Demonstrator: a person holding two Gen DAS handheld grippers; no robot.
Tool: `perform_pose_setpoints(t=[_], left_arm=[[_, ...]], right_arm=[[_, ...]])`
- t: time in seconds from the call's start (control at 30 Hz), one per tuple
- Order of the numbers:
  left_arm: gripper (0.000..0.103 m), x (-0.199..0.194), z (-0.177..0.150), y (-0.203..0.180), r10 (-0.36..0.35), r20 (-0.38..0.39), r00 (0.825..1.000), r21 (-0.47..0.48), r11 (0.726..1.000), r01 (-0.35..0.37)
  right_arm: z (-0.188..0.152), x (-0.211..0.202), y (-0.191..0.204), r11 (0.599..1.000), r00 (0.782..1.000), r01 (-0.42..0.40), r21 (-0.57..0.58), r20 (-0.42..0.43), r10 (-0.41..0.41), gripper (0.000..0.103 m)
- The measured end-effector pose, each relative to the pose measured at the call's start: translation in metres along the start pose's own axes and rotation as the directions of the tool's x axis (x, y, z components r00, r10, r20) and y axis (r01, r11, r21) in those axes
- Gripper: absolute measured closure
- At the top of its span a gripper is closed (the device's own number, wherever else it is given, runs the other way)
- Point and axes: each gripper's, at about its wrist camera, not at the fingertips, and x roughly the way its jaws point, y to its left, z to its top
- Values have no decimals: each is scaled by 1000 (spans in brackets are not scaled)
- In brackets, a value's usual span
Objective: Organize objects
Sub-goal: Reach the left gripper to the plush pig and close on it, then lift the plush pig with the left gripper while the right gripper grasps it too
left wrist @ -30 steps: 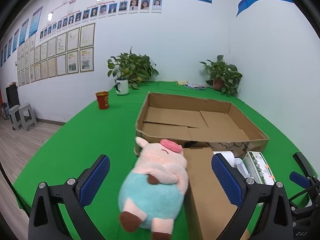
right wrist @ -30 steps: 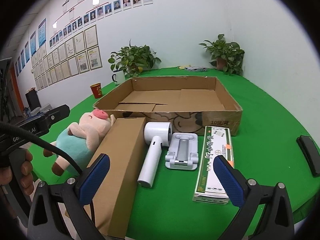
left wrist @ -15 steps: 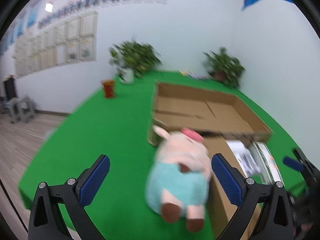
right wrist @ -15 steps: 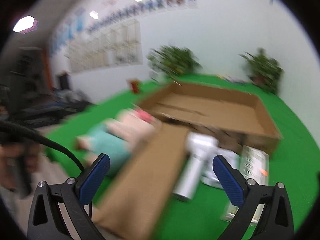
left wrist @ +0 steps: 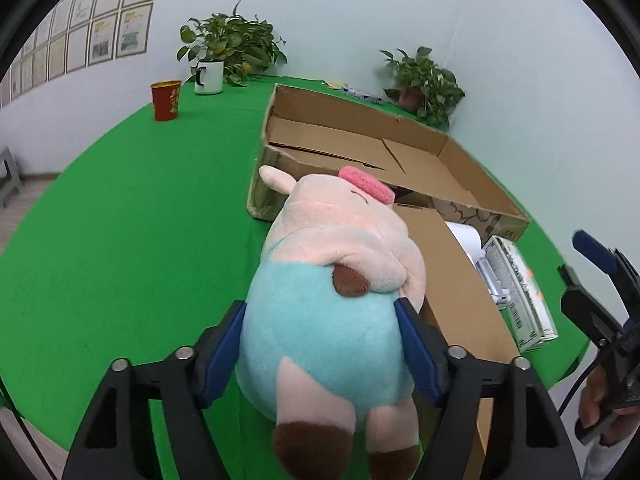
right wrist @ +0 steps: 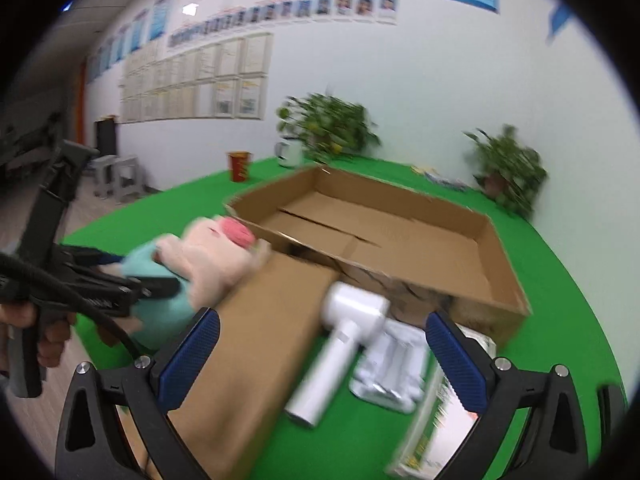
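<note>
A green desk (left wrist: 120, 240) carries everything, its curved near edge toward both cameras and its far edge against a white wall. Largest on it is the open shallow cardboard tray (left wrist: 452, 168), lying toward the far right part of the desk. In front of the tray, toward the near edge, lies a closed long cardboard box (right wrist: 256, 340). The plush pig (left wrist: 332, 300), pink with a light blue belly, sits just left of that box with its head touching the tray's near wall; the left claw (left wrist: 320, 340) is pinching its blue belly from both sides, pads pressed into the fabric. Right of the long box lie a white hair dryer (right wrist: 344, 340), then a white stand (right wrist: 396, 372), then a green and white carton (left wrist: 520, 292) nearest the desk's right edge. The right claw (right wrist: 320, 364) is spread wide above the long box and dryer, holding nothing. Near the far left edge stand a red cup (left wrist: 165, 100) and a white mug (left wrist: 209, 76).
</note>
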Motion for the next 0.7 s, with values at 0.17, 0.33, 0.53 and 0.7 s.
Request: perform_pose_setpoints(t=[0.17,0.33,0.53,0.7], left_arm=[[42,-17,-10,25,-51,19,999,-104,993,53],[45,-49,-35,44,-76,49,996,-155,984,83],[48,-73,-61,60,-85,95,992,-223,969,104],[48,-77,-64,64,-83,116,990,-226,968,108]], right_arm=[[29,7,28,980,978,-200,0,56,200,1],[55,37,57,912,915,-404,78,23,403,1],[61,73,98,855,849,-497,148,-119,514,1],[50,86,105,883,848,-431,187,-252,467,1]])
